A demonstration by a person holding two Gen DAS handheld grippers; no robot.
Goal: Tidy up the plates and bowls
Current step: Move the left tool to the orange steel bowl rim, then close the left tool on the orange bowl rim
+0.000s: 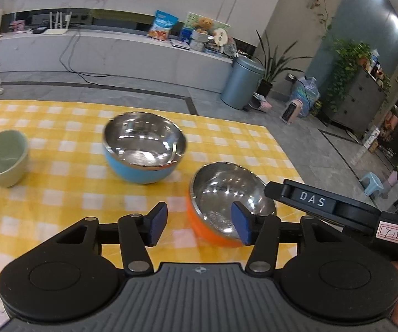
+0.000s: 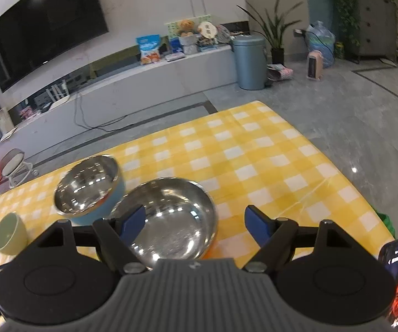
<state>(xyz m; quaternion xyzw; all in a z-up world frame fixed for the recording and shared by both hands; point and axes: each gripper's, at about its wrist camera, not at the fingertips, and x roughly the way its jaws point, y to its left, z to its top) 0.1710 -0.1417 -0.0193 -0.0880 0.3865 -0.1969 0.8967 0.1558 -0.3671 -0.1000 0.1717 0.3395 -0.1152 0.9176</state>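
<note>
Both grippers stand released and empty over the orange bowl (image 1: pixel 212 215), which lies just ahead of the right gripper (image 2: pixel 196 225) and ahead-right of the left gripper (image 1: pixel 200 222), with the blue bowl (image 1: pixel 143 149) just beyond it.

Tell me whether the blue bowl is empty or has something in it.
Empty. The blue bowl stands upright on the checked cloth, and both wrist views show only bare, shiny steel inside, with room reflections and nothing lying in it.
</note>
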